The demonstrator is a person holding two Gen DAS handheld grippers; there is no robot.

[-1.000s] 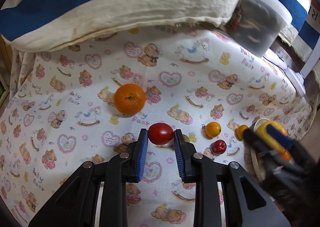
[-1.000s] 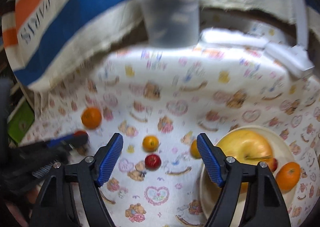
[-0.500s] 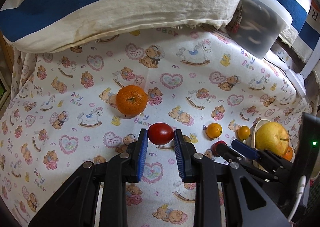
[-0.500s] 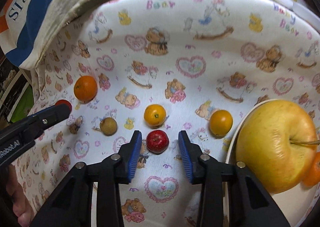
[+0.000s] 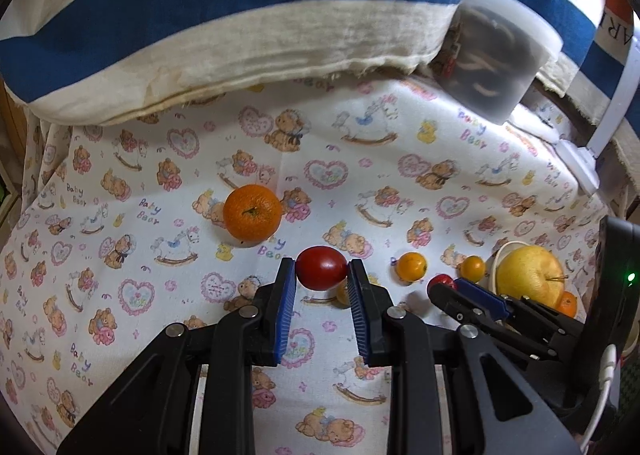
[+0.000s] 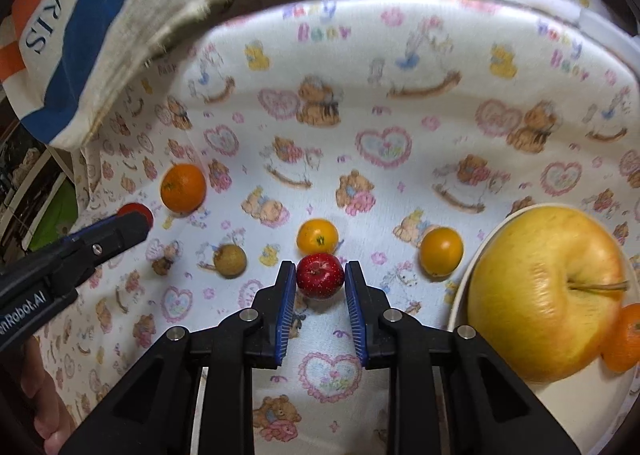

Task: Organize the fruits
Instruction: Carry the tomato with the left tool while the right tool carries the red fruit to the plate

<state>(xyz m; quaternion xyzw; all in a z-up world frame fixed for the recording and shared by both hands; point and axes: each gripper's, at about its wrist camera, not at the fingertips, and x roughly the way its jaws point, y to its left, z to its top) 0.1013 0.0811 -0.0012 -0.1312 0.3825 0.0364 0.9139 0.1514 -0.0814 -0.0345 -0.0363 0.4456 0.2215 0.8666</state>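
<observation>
My left gripper is shut on a red oval tomato and holds it just above the printed cloth. My right gripper is shut on a small red apple. A large orange lies left of the tomato. Two small orange fruits lie beyond the apple, and a brown round fruit lies to its left. A white plate at the right holds a big yellow apple and a mandarin.
A blue and cream striped bag overhangs the back of the cloth. A translucent lidded tub stands at the back right. A white strap runs down the right edge. The left gripper shows in the right wrist view.
My right gripper swung down over the cloth, closed in on the small red apple and shut on it. My left gripper kept hold of the tomato, barely moving.
</observation>
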